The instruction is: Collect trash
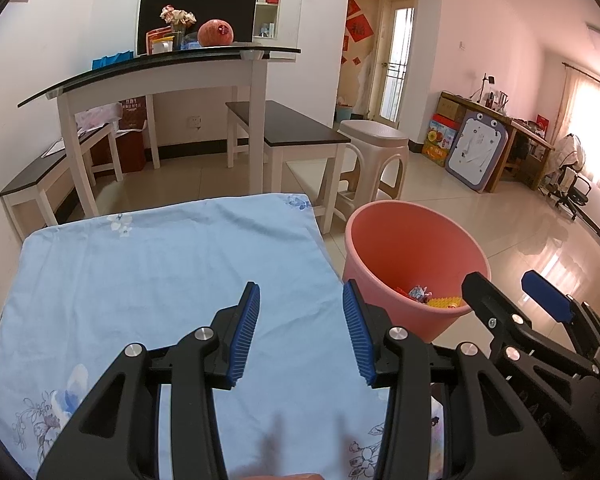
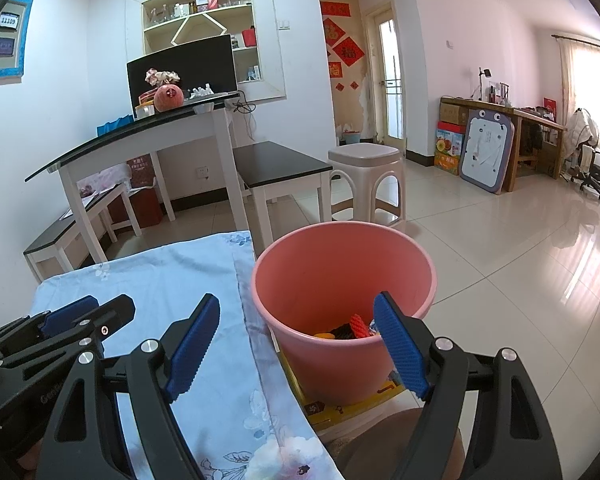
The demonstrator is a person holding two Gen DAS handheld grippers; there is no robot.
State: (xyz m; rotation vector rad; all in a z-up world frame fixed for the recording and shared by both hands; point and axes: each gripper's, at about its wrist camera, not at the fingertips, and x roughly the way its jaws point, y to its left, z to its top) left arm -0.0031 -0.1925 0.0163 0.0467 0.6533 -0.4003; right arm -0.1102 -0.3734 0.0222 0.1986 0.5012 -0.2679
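Left gripper (image 1: 300, 332) hangs over the blue floral cloth (image 1: 160, 280), jaws spread wide, nothing between them. Right gripper (image 2: 296, 348) sits just beside it, jaws likewise apart and empty, its right finger over the near rim of the pink bin (image 2: 340, 280), likely because that's the drop spot. Cloth-covered surface shows no loose trash in either view, only print and creases. Bin stands just off the cloth's right edge, close enough to reach without stretching; it seems to rest on a yellow box (image 2: 340, 410), probably to raise it nearer the surface height. Trash (image 1: 432, 298) is already in the bin bottom: wrappers, something red, a yellow studded piece, exact items too small to name. Judging by that, collection looks near finished or done. Farther back: dark bench (image 1: 296, 128), beige plastic stool (image 2: 364, 176), white table with glass top (image 1: 160, 72), monitor (image 2: 184, 64) behind a pomelo-like fruit (image 1: 215, 33).
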